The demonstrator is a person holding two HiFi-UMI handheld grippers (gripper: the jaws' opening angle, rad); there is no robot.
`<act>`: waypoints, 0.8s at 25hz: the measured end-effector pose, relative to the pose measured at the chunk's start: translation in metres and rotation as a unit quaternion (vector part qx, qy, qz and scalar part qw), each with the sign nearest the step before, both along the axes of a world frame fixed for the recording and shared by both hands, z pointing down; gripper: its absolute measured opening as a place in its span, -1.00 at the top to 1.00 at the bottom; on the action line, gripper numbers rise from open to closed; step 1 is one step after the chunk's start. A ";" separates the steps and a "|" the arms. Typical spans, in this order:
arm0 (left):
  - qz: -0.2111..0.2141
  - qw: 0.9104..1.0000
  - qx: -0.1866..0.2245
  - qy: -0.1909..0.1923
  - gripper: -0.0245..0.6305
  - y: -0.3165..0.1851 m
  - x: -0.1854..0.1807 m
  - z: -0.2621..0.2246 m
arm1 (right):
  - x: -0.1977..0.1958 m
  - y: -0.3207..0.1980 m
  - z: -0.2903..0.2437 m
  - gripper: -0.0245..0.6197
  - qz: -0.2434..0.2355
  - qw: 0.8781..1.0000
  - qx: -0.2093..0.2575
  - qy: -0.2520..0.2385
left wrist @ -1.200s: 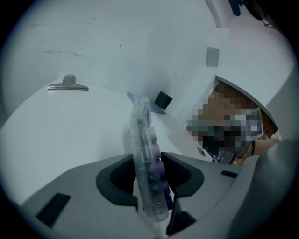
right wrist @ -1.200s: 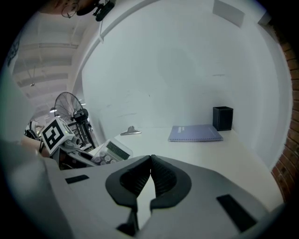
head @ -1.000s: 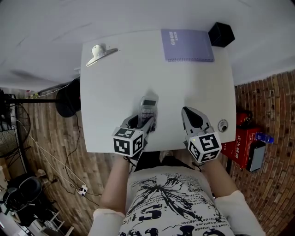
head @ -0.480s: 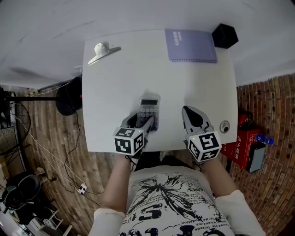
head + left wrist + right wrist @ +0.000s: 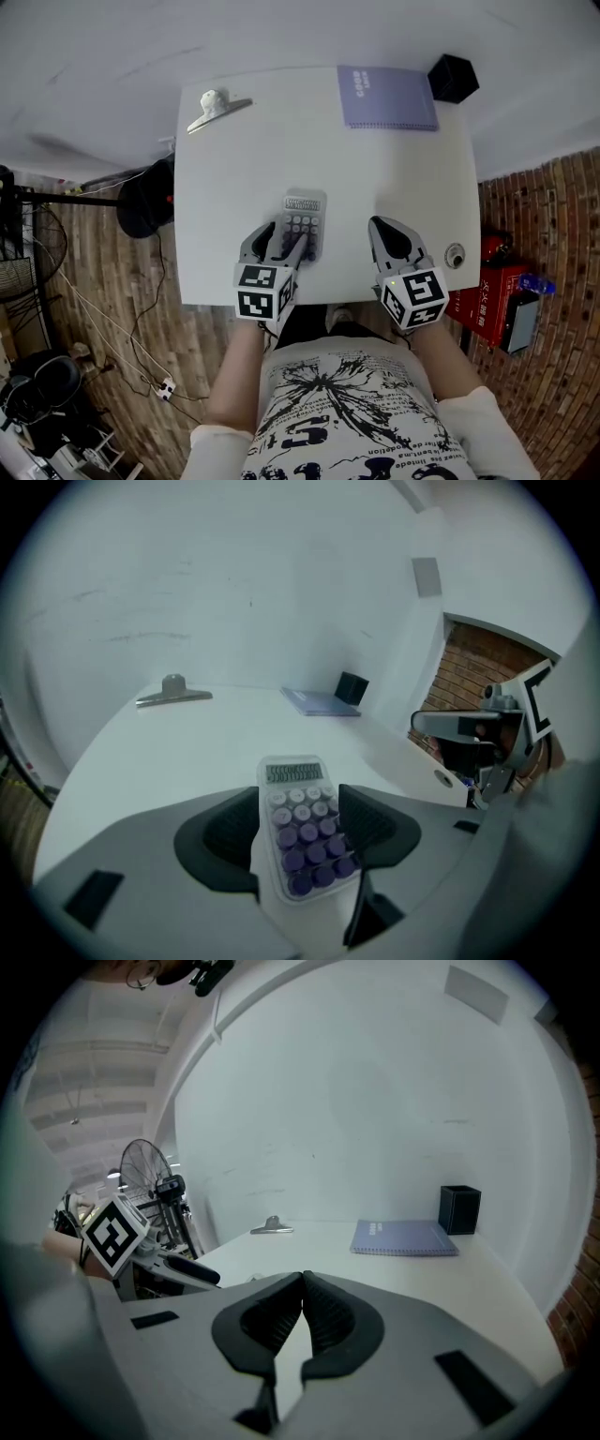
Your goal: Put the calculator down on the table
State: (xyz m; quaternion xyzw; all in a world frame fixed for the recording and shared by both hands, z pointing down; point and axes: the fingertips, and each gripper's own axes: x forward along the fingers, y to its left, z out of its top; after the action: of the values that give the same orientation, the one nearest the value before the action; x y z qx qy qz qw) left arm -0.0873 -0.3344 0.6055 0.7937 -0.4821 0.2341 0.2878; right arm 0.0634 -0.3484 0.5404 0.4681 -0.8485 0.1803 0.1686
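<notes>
In the head view, the calculator [image 5: 303, 223] lies flat on the white worktop [image 5: 244, 159], near the front edge and a little left of the middle, with its display toward the far side. The left tool [image 5: 277, 242] reaches in from the front edge, one jaw on each side of the calculator's near end. The right tool [image 5: 382, 230] rests on the worktop well to the right and touches nothing. A notebook [image 5: 387, 97] and a black box [image 5: 453, 78] sit at the far right corner, and a clip [image 5: 217, 108] at the far left, all well apart from the work.

In the left gripper view, the jaws are opening and stand wide. The calculator's keypad end lies between them. The left pad is clear of its side and the right pad is just beside its edge, and neither seems to press on it.

In the right gripper view, the jaws are closed together at their tips with nothing between them.

The step in hand looks like the release: the calculator seems already set down and the grip is letting go. The next move calls for drawing the left tool straight back along its own line, and a little up, so that neither jaw drags or nudges the calculator.
</notes>
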 end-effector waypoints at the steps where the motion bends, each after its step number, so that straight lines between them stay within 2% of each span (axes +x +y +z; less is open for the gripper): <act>1: 0.003 1.000 0.014 0.002 0.09 0.001 0.001 -0.012 | 0.001 0.002 -0.005 0.88 0.000 1.000 0.005 -0.001; 5: 0.028 0.996 0.088 0.014 0.11 0.006 0.009 -0.075 | 0.004 0.009 -0.029 0.88 -0.002 1.000 0.028 -0.004; 10: 0.037 0.983 0.177 0.031 0.42 0.022 0.014 -0.149 | 0.009 0.022 -0.066 0.88 -0.006 0.998 0.070 -0.004; 17: 0.037 0.967 0.249 0.035 0.81 0.051 0.012 -0.217 | 0.014 0.044 -0.127 0.88 -0.024 0.989 0.144 0.007; 20: 0.043 0.958 0.280 0.039 0.88 0.063 0.012 -0.241 | 0.016 0.053 -0.152 0.88 -0.023 0.984 0.174 0.005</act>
State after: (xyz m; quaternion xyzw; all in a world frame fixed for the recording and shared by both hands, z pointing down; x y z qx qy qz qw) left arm -0.0749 -0.2711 0.3648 0.8709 -0.4822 0.0712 0.0624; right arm 0.0796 -0.2953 0.3884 0.4712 -0.8768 0.0236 0.0929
